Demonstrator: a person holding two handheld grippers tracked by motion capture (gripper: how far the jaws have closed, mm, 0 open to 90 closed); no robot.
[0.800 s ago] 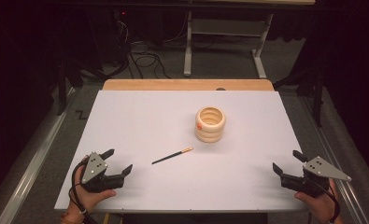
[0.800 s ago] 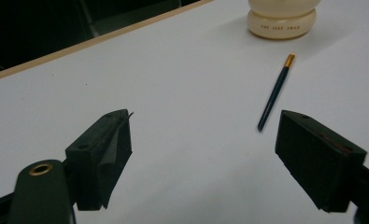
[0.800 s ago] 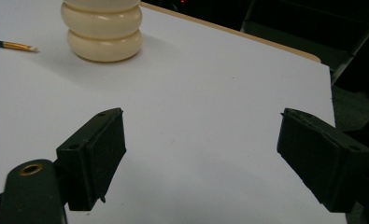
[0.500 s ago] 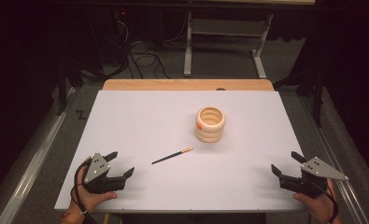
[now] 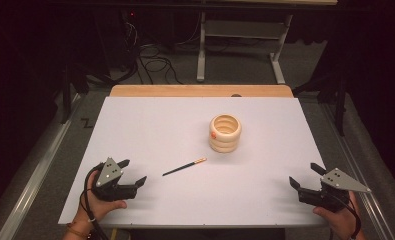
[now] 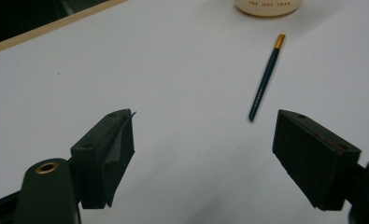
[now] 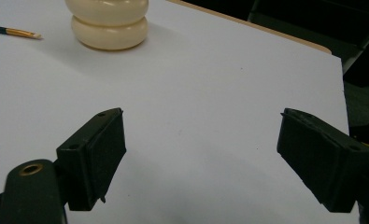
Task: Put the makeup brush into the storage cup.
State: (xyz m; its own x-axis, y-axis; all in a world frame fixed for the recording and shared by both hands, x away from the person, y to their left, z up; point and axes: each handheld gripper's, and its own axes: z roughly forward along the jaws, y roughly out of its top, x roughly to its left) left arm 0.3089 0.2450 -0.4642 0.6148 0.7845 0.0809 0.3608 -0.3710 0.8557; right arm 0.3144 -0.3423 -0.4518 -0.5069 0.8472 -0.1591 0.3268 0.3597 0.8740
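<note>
Dark pencil [image 5: 184, 167] lies flat; the empty, wide-open left gripper [image 5: 133, 173] should straddle its middle squarely before closing.

So apart from the actual work stuff, there's a big white tabletop [image 5: 160, 130] running under and out ahead of the left gripper [image 5: 135, 170] and the right gripper [image 5: 302, 172]. At its far edge, well beyond both grippers, a strip of bare wood [image 5: 185, 90] sticks out. Past that it's grey carpet [image 5: 235, 70], with a tangle of black cables [image 5: 152, 62] far ahead of the left gripper and a pale metal stand [image 5: 201, 55] beside them. A metal rail [image 5: 35, 180] runs along the floor out to the left gripper's outer side.
</note>
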